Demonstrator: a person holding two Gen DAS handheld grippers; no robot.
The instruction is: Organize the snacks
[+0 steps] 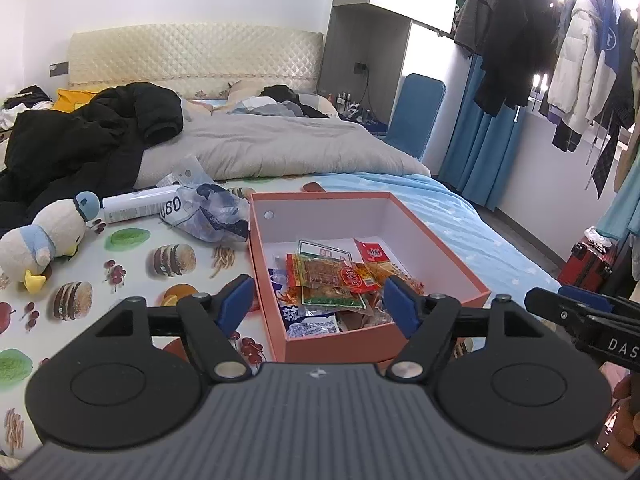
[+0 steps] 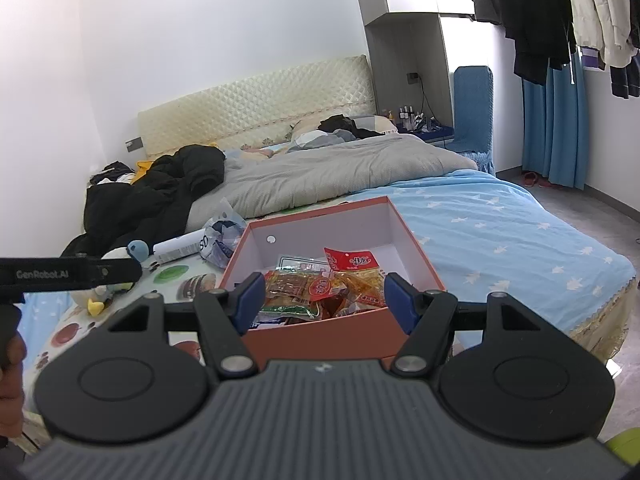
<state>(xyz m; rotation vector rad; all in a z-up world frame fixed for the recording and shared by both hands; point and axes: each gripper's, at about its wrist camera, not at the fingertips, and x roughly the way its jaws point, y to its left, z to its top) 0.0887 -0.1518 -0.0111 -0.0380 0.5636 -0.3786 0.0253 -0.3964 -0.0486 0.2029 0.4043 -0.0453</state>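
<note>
Snack packets (image 1: 332,276) piled in orange box (image 1: 440,240); left gripper (image 1: 320,300), right gripper (image 2: 324,296) both spread, empty.

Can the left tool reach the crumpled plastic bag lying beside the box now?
Probably yes. The left tool is open and holds nothing, and the plastic bag lies uncovered on the bed, left of the box.

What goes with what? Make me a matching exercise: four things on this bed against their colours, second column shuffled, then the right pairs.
Things:
1. box
2. plush penguin
3. jacket
4. quilt

Colours:
A. black
B. grey
C. orange outside, white inside
D. cream with blue

Pairs: 1-C, 2-D, 3-A, 4-B
</note>
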